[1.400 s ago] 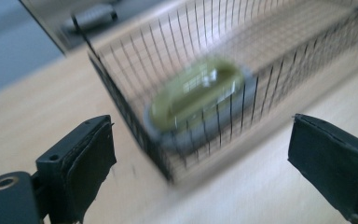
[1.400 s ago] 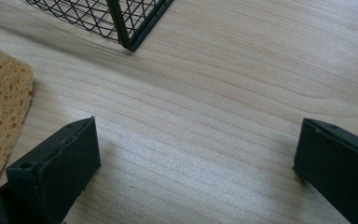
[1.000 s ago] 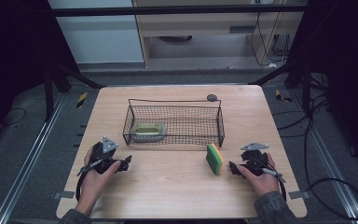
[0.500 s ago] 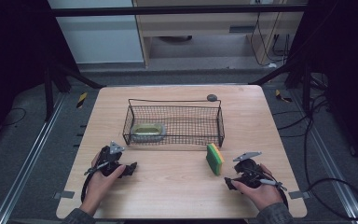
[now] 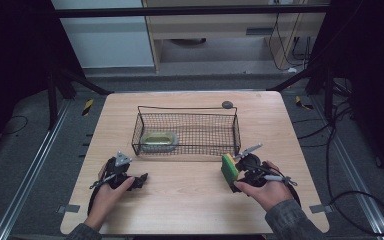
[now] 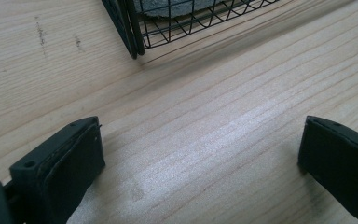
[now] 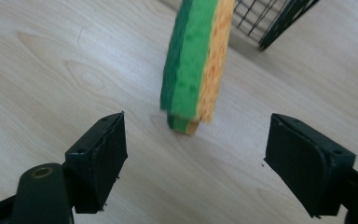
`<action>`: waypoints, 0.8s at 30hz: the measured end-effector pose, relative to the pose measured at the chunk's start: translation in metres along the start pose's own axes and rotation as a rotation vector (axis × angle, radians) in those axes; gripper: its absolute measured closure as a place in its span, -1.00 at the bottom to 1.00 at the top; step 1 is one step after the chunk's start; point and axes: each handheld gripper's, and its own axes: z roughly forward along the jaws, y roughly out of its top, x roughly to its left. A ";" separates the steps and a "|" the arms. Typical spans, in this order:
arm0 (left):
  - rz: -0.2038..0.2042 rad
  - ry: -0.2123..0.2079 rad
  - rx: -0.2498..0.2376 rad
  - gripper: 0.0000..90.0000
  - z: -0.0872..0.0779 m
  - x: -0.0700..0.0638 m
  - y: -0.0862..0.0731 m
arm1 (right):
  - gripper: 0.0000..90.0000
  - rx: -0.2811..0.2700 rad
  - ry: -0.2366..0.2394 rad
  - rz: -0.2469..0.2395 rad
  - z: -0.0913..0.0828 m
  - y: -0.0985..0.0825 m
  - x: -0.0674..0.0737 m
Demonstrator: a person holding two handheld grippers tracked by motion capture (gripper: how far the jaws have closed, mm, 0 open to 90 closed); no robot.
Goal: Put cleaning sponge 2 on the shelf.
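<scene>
One wire basket (image 5: pixel 187 132) sits on one wooden table (image 5: pixel 190 200). One green-and-yellow sponge (image 5: pixel 228 169) stands at four o'clock from the basket. One oval dish (image 5: pixel 159 140) lies inside, at its nine o'clock end. One small dark round object (image 5: pixel 227 105) lies at one o'clock.
</scene>
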 end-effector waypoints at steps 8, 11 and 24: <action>0.001 -0.002 0.000 -1.00 0.000 0.000 0.000 | -0.50 0.024 0.004 -0.016 0.004 0.028 -0.003; 0.002 -0.002 0.000 -1.00 0.000 0.000 0.000 | -0.38 0.035 0.020 -0.019 0.013 0.038 -0.002; 0.002 -0.005 -0.001 -1.00 0.001 0.000 0.001 | 0.42 0.062 0.035 -0.022 0.028 0.044 -0.010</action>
